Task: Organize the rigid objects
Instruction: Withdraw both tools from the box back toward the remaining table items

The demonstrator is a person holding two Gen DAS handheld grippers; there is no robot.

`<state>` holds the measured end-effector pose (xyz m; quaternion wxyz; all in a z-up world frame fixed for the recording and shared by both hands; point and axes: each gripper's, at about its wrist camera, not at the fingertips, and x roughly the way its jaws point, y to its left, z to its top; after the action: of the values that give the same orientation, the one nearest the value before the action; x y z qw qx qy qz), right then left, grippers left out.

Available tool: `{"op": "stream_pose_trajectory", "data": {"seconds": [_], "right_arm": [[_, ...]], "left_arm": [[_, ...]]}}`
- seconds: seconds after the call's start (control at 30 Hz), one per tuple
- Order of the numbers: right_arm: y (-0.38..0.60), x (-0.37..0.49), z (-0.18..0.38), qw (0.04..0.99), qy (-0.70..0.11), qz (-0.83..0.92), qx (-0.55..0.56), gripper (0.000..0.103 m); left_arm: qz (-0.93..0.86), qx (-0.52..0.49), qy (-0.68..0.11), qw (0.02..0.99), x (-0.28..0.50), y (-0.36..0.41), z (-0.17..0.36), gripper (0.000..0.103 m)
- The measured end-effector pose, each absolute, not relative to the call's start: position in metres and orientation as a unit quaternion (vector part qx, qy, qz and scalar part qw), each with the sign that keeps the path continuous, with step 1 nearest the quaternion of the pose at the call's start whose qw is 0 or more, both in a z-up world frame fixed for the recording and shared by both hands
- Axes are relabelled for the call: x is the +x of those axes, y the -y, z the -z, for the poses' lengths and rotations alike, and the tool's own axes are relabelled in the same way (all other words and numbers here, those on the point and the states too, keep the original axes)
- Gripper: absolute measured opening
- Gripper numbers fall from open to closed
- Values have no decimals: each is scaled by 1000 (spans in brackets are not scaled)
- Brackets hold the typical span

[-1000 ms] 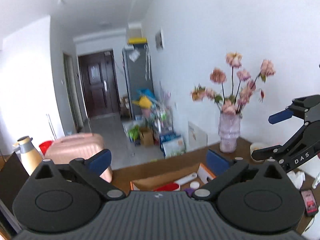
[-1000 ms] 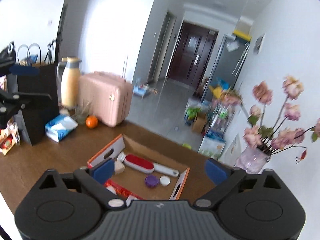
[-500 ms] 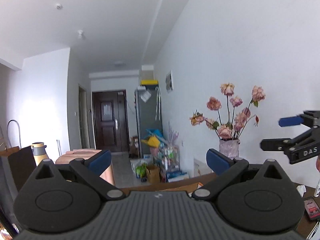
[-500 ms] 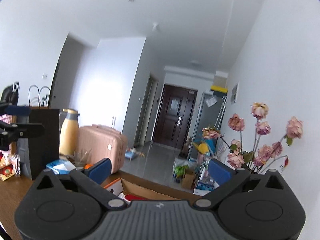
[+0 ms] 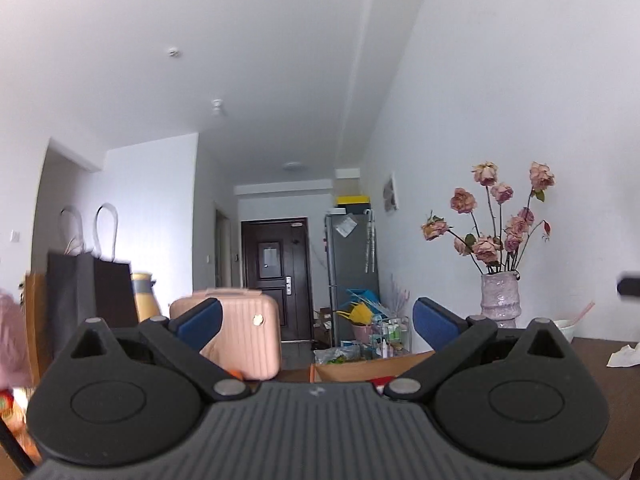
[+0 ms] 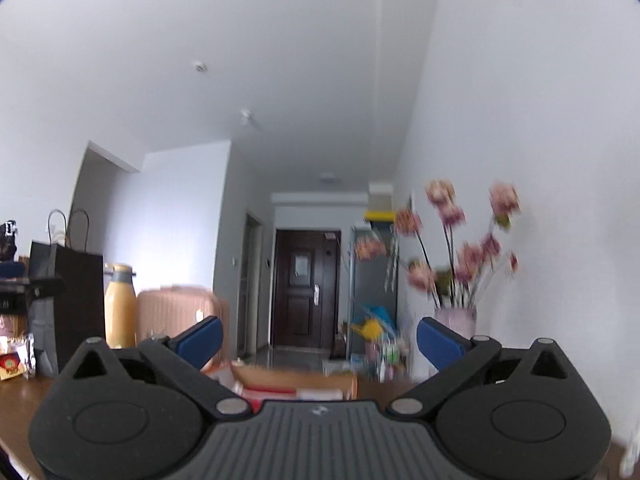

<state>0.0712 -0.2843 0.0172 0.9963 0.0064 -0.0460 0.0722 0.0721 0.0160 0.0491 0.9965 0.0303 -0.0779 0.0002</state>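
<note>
1. The cardboard box (image 5: pixel 360 366), the place where the rigid items belong, sits low on the wooden tabletop (image 5: pixel 608 364) directly ahead of both cameras. Only its far rim and a strip of red contents show above each tool's body.
2. Its visible rim runs left to right across both views, so its long axis seems to lie crosswise to the tools. Its opening faces up, though the interior is mostly hidden.
3. The left tool (image 5: pixel 316 318) has its blue pads spread wide with nothing between them. The right tool (image 6: pixel 318 336) is likewise wide and empty.
4. Both tools are pitched up toward the ceiling and hallway, so the work area is barely seen. Reaching down from here would probably be half blind.
5. The right view is motion-blurred. A fast sweep on that side could strike the vase of flowers (image 5: pixel 499 300) standing just beyond the box, or clip the box wall.
6. The bowl (image 5: pixel 566 328) and crumpled tissue (image 5: pixel 624 354) farther right could also be knocked.
</note>
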Motion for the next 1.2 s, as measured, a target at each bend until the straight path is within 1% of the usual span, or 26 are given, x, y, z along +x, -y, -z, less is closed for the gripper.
{"op": "stream_pose_trajectory", "data": {"seconds": [0.07,0.1,0.13,0.2,0.23,0.3,0.33,0.4,0.57,0.87,1.07,1.2], "right_arm": [[280,67,4,997,27,-69,1,103],[280,67,4,997,27,-69,1,103],[275,65,23,998,-2,-64,3,103],[274,64,32,998,-18,-68,5,103],[270,61,46,997,-39,-71,6,103],[267,60,52,996,-47,-70,7,103],[263,60,64,995,-70,-78,1,103],[260,62,74,993,-85,-76,-5,103],[260,67,83,992,-101,-75,8,103],[261,100,93,980,-175,-86,37,103],[260,126,94,969,-230,-78,37,103],[257,140,93,965,-248,-77,32,101]], "left_arm": [[11,15,52,998,66,-17,-30,103],[17,13,34,999,64,-17,-20,103],[23,17,20,999,61,-16,-10,103],[28,30,0,999,58,-12,10,103],[26,37,-9,999,58,-11,19,103],[33,42,-35,998,60,-8,33,103],[42,38,-52,997,63,-8,39,103],[54,30,-77,995,67,-8,47,103],[61,37,-104,992,76,-6,59,103],[73,34,-186,979,108,-6,72,103],[72,25,-253,964,135,-11,70,103],[87,6,-288,954,155,-16,65,103]]}}
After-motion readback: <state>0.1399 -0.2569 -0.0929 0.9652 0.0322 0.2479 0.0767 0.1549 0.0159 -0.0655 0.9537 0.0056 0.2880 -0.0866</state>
